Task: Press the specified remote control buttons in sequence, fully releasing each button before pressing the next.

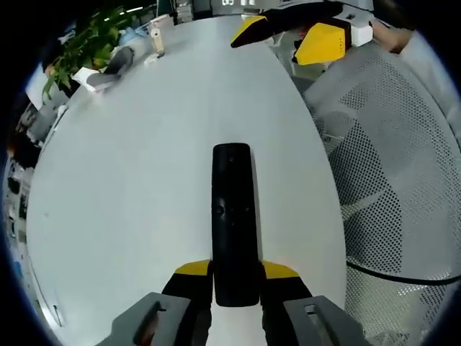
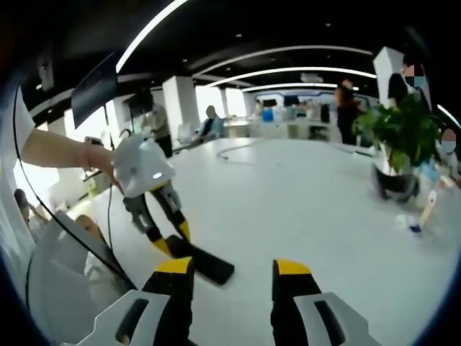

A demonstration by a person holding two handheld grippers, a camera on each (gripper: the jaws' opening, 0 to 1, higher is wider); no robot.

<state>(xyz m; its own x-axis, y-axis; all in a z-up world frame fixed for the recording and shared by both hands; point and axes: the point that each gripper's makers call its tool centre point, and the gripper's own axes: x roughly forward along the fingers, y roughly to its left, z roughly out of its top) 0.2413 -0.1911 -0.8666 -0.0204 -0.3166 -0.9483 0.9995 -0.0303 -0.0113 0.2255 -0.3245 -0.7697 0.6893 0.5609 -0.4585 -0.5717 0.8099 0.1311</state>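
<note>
- in the left gripper view, the left gripper [image 1: 235, 277] is nearest — its two yellow-tipped jaws are clamped on the near end of the black remote control [image 1: 233, 216], one on each long side.
- the remote control points straight away from that gripper, lying lengthwise over the white table [image 1: 130, 187]; small buttons show faintly on its upper face, too dim to tell apart.
- to the right, beside the table edge, stands a white mesh chair [image 1: 403, 166] with a dark cable across its lower part.
- farther off in the same view, the right gripper [image 1: 248, 32] comes in at the top, yellow and black, held above the far part of the table, well apart from the remote control.
- at the far left of the table sit a potted plant [image 1: 86, 40] and some small items i cannot identify.
- in the right gripper view, the right gripper's jaws stand parted with bare table between them — nothing is in them.
- just beyond them, the remote control slants down to the table, gripped at its upper end by the left gripper, which a person's hand [image 2: 108, 164] carries.
- the potted plant sits at the right side of the table.
- people stand in the office beyond, under curved ceiling lights.
</note>
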